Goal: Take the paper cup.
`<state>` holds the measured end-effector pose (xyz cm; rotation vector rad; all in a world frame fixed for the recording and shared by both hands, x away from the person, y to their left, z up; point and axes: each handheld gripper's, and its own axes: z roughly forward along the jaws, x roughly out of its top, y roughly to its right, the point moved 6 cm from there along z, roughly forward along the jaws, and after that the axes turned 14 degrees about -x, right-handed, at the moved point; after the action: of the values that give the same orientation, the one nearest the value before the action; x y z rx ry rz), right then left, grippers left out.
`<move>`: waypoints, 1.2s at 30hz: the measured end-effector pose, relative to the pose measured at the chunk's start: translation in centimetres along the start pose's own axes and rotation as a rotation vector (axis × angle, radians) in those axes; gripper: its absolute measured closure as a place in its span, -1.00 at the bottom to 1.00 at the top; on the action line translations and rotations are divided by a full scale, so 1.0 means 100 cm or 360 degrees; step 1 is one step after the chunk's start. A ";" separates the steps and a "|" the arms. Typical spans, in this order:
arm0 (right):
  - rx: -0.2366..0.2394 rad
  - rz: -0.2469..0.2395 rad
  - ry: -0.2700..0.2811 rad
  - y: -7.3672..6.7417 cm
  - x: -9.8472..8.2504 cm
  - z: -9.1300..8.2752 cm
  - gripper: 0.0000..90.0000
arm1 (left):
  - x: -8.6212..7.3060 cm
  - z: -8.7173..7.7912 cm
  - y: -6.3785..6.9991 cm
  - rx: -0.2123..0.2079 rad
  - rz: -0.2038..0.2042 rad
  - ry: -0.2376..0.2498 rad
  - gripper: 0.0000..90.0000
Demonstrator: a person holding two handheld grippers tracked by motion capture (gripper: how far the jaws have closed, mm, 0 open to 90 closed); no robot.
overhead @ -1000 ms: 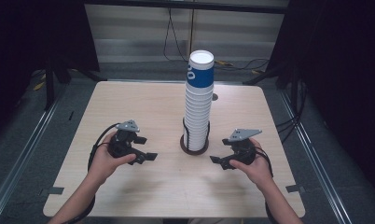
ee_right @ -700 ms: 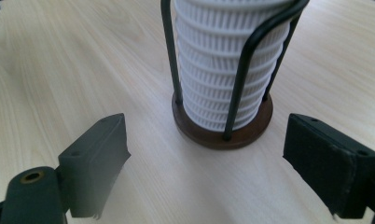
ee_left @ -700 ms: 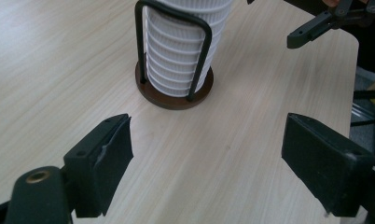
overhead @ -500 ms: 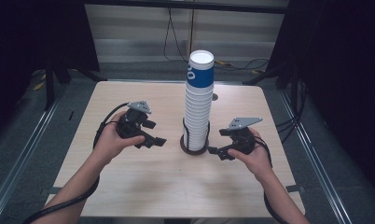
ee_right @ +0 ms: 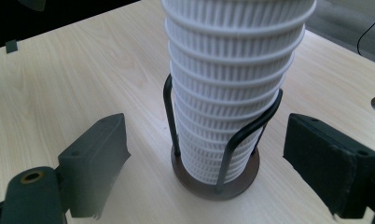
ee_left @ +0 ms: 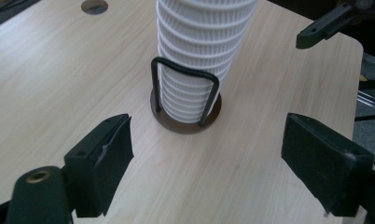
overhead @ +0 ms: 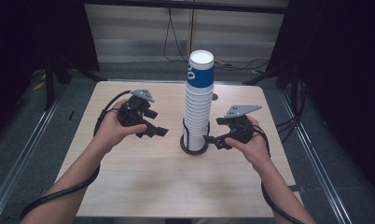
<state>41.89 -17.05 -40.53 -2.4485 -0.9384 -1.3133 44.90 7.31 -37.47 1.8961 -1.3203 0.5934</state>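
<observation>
- Wooden table [overhead: 143, 182]: nothing has been taken out yet.
- White stack of ribbed cups [overhead: 198, 109] stands centred in its wire holder [overhead: 195, 143].
- Right gripper [overhead: 212, 138], at the stack's 3 o'clock, jaws spread, close to the base.
- Left gripper [overhead: 153, 132], at 9 o'clock, jaws spread and empty; lifting a cup remains.

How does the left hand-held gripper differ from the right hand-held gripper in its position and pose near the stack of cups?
The left hand-held gripper hangs apart from the tall stack of white ribbed paper cups, while the right hand-held gripper sits close to the stack's round dark base holder. The left one is raised and tilted down; the right one is lower, near the table. Both have open jaws and hold nothing.
</observation>
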 end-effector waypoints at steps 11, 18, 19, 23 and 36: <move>0.0020 0.0046 0.0039 0.004 0.022 -0.004 -0.71 | 0.028 -0.008 0.001 0.0009 0.0052 -0.0010 -0.64; -0.0012 0.0023 0.0044 0.010 0.034 -0.007 -0.71 | 0.040 -0.008 0.002 0.0035 0.0075 -0.0029 -0.64; -0.0014 0.0026 0.0047 0.011 0.036 -0.007 -0.71 | 0.043 -0.008 0.002 0.0033 0.0082 -0.0035 -0.64; -0.0017 0.0027 0.0070 0.013 0.045 -0.010 -0.72 | 0.053 -0.008 0.004 0.0035 0.0095 -0.0018 -0.64; -0.0014 0.0000 0.0114 0.012 0.066 -0.014 -0.72 | 0.082 -0.005 0.011 -0.0005 0.0147 0.0017 -0.64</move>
<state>44.37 -15.69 -34.25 -2.3908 -0.9170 -1.3982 46.88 2.61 -30.92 1.8347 -1.4070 0.6468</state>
